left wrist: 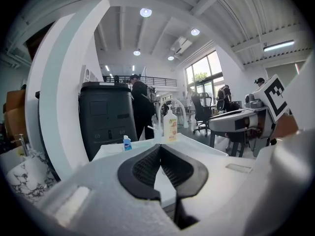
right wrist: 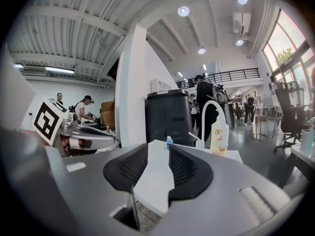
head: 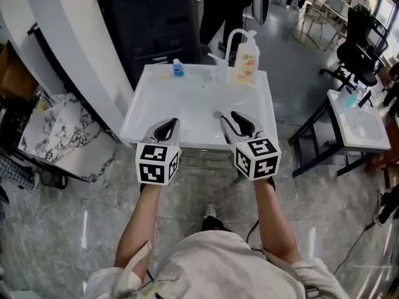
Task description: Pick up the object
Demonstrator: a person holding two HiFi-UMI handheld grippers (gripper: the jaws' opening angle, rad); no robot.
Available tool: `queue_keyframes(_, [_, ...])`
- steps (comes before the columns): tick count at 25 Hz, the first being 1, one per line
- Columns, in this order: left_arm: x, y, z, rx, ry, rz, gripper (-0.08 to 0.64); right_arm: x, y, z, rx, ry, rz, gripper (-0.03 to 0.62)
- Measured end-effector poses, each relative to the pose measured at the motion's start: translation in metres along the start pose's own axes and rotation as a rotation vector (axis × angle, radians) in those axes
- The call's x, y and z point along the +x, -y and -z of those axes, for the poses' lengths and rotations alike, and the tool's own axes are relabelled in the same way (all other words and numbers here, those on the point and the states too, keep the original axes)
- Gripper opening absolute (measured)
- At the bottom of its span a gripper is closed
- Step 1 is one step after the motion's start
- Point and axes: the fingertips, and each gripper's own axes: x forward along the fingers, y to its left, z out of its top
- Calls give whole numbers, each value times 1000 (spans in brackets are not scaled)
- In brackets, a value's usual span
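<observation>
A white sink (head: 187, 108) stands in front of me. On its back rim are a small blue bottle (head: 178, 68), a curved tap (head: 228, 45) and a pale pump soap bottle (head: 247, 60). My left gripper (head: 168, 127) hovers over the sink's near left edge, its black pads (left wrist: 142, 168) meeting at the tips with nothing between them. My right gripper (head: 232, 119) hovers over the near right part of the basin, jaws apart and empty. The right gripper view looks between the pads (right wrist: 189, 168) at the blue bottle (right wrist: 169, 142), with the soap bottle (right wrist: 219, 134) to its right.
A black cabinet (head: 156, 23) stands behind the sink and a white pillar (head: 75, 55) at its left. A marble-patterned slab (head: 59, 136) lies at left. A second small sink on a black stand (head: 358, 120) is at right, with an office chair (head: 358, 42) behind it.
</observation>
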Motion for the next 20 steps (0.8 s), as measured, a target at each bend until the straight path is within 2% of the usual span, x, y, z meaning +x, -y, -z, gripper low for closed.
queue_keyframes(8, [61, -19, -12, -8, -19, -21, 5, 56, 43, -6, 8, -20, -32, 152])
queue_keyframes(20, [120, -39, -26, -15, -32, -58, 5, 112, 79, -16, 1, -32, -90, 161])
